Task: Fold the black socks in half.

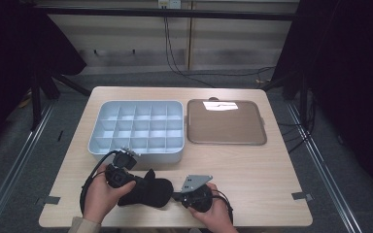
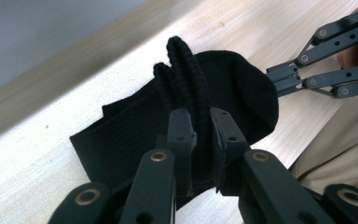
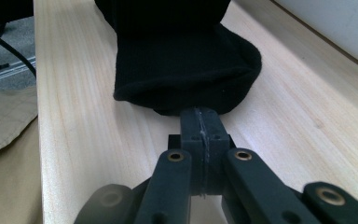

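Note:
A black sock (image 1: pixel 150 193) lies near the front edge of the wooden table (image 1: pixel 252 170), between the two hands. My left gripper (image 1: pixel 142 181) comes in from the left and is shut on the sock's bunched ribbed cuff (image 2: pixel 186 70), which stands up between the jaws. In the left gripper view its tips (image 2: pixel 200 116) pinch that fold. My right gripper (image 1: pixel 174 196) comes in from the right with its jaws pressed together. Its tips (image 3: pixel 200 114) meet the rounded toe end of the sock (image 3: pixel 186 70). Whether they pinch any fabric is hidden. The right gripper (image 2: pixel 274 80) also appears at the sock's far edge.
A pale blue tray (image 1: pixel 136 154) with several compartments stands just behind the hands. Beside it on the right lies a flat brown tray (image 1: pixel 226 126). The table's front edge is close under both hands, and the person's khaki trouser leg (image 2: pixel 340 140) is below it.

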A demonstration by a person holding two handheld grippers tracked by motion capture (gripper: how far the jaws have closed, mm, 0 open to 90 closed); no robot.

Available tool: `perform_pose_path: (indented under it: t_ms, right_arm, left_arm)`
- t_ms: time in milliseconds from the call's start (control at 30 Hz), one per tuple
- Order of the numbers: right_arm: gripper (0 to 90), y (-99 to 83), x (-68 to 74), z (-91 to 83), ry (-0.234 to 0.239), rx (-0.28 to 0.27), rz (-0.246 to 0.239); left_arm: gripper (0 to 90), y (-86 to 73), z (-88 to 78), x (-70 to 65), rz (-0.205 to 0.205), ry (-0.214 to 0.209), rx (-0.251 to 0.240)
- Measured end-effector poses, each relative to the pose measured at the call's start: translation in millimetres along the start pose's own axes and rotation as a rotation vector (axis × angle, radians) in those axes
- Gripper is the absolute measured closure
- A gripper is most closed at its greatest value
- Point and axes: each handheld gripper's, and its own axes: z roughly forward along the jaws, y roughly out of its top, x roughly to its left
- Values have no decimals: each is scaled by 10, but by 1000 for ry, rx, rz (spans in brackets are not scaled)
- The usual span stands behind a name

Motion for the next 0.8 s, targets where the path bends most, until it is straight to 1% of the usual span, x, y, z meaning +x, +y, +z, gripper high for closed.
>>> perform_pose_path:
  t_ms: [100, 533, 600, 800]
  right_arm:
    - [900, 0, 2, 1, -1, 0, -1]
    - [900, 1, 1, 2, 0, 0, 3]
    - [900, 2, 0, 3, 0, 0, 2]
    - [900, 3, -1, 4, 0, -1, -2]
  left_arm:
    - [797, 7, 10, -13, 0, 4, 2]
    - [796, 29, 60, -24, 1, -7, 7]
    - [796, 34, 64, -32, 1, -3, 11]
    - [793, 40, 92, -45, 4, -10, 13]
